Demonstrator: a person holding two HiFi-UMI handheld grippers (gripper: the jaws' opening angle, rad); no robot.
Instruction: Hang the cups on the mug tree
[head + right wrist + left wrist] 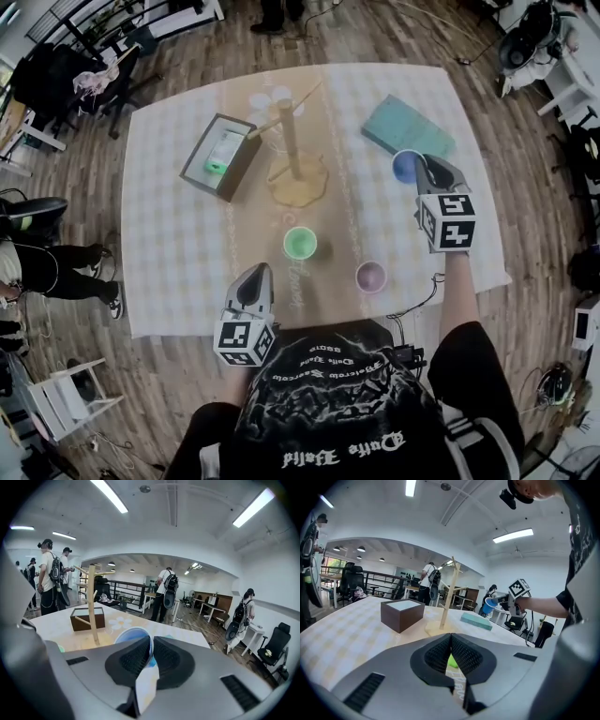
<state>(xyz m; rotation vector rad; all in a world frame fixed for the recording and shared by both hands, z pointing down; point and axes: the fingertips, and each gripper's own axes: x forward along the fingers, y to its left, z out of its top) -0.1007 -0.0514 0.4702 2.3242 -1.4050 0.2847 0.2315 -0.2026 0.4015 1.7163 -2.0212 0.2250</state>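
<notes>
The blue cup [405, 167] is gripped by the right gripper [424, 169] and is held clear of the tabletop [178, 244], above its far right part. It is just at the near side of a teal pad [408, 127], which lies toward the far right corner. In the right gripper view the jaws are seen clamped on the cup's wall at the rim, one pad inside and one outside. In the head view the cup's mouth is seen from above. Cup and gripper are placed to the right of the tree [292, 141] and apart from it.

The tree is set on its round wooden base near the middle of the tabletop, somewhat toward the far edge. A brown box [220, 155] is placed just left of it, between the tree and the left edge.

The green cup [300, 244] is stood mouth up between the tree's base and the near edge. The pink cup [370, 277] is stood to its right, closer to the near edge and apart from it.

The left gripper [255, 274] is held over the near edge, left of the middle. Its jaws are pressed together with nothing between them. In the left gripper view a sliver of the green cup is glimpsed beyond them.
</notes>
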